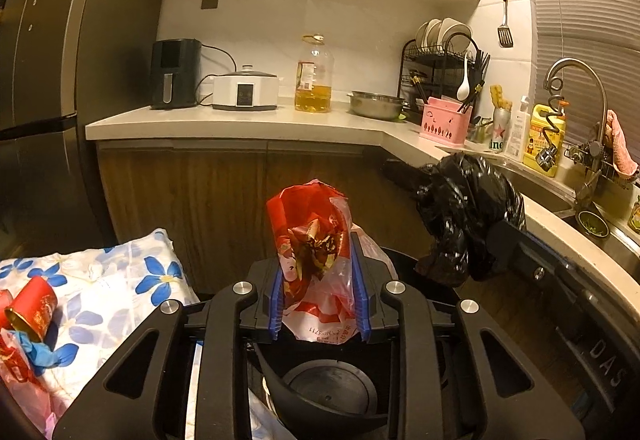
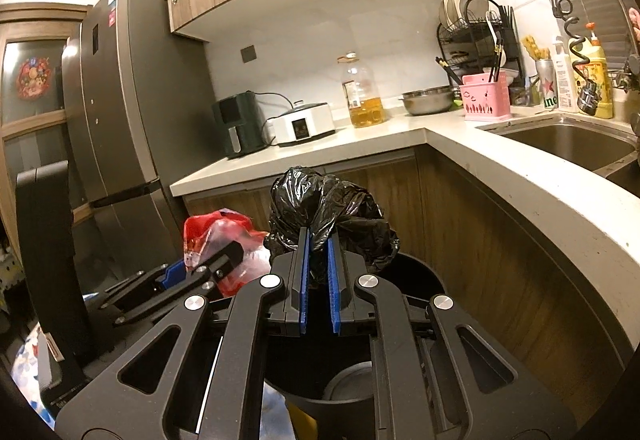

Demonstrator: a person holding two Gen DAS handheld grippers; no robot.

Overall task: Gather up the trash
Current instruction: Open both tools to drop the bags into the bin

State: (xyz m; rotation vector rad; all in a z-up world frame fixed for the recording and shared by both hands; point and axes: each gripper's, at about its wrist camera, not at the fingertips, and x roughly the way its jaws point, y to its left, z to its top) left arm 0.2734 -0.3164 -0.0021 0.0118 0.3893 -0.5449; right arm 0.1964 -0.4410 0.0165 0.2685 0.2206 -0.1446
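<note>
Red plastic bag, crumpled, seemingly wrapper-stuffed, pinched in left tool.

I see a red and clear plastic bag full of wrappers, held upright over the black bin. Beside it, a crumpled black trash bag hangs above the bin too.

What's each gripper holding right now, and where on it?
Left gripper clamps the red plastic bag around its lower middle. Right gripper pinches the black trash bag at its bunched lower part.
</note>
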